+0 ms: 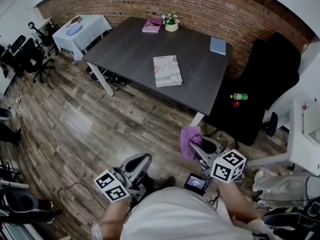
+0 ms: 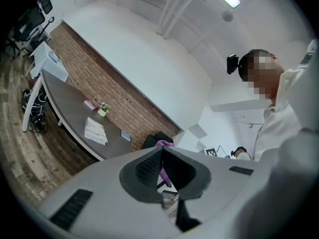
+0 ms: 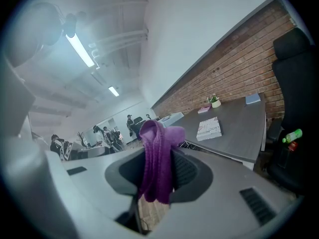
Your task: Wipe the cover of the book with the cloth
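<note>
Right tongs (image 1: 196, 147) clamp the purple cloth (image 1: 189, 140), held ready for wiping, while left tongs (image 1: 138, 164), closed and empty, seem free to steady the book (image 1: 167, 70), which lies flat near the counter's (image 1: 125, 49) front edge, well apart from both.

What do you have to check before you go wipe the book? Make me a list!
1. Cloth held: the purple cloth is pinched in the right gripper. Ok.
2. Left gripper free: its jaws are together with nothing between them. Ok.
3. Book ready: the book lies flat on the grey table with nothing on its cover. Ok.
4. Close enough: both grippers hang over the wooden floor, well short of the table. Not ok, step closer first.
5. Where the cover is dirty: too small to see from here. Cannot tell.
</note>
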`<action>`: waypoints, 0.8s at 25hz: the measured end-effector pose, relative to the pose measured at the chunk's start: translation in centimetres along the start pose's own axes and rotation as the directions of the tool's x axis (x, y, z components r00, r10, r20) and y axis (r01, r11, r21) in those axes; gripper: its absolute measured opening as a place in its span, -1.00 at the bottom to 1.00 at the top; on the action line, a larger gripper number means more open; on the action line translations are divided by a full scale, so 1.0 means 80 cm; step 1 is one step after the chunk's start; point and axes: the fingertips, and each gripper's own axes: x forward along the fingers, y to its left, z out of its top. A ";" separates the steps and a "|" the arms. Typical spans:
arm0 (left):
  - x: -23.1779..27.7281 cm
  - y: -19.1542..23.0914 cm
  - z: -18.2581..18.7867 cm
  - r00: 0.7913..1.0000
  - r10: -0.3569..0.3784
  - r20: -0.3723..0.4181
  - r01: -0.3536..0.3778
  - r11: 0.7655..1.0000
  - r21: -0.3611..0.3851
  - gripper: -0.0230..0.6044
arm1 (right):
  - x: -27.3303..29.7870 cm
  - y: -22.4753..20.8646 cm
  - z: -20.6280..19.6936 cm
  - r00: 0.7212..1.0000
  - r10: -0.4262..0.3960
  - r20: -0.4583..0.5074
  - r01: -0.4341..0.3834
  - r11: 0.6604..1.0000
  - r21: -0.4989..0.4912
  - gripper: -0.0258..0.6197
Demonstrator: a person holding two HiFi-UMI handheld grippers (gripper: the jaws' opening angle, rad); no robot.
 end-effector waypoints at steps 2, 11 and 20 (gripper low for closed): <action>0.000 0.000 -0.001 1.000 0.000 0.001 0.000 1.000 -0.001 -0.89 | -0.001 -0.002 0.005 1.000 -0.007 0.013 0.007 1.000 0.008 -0.55; 0.004 -0.001 -0.001 1.000 0.007 -0.004 -0.007 1.000 0.021 -0.89 | 0.001 0.002 0.022 0.999 0.028 0.040 -0.031 0.998 0.058 -0.57; 0.010 0.001 -0.002 1.000 0.001 -0.003 -0.001 1.000 0.019 -0.89 | 0.002 -0.009 0.021 0.999 0.002 0.038 -0.005 0.996 0.088 -0.57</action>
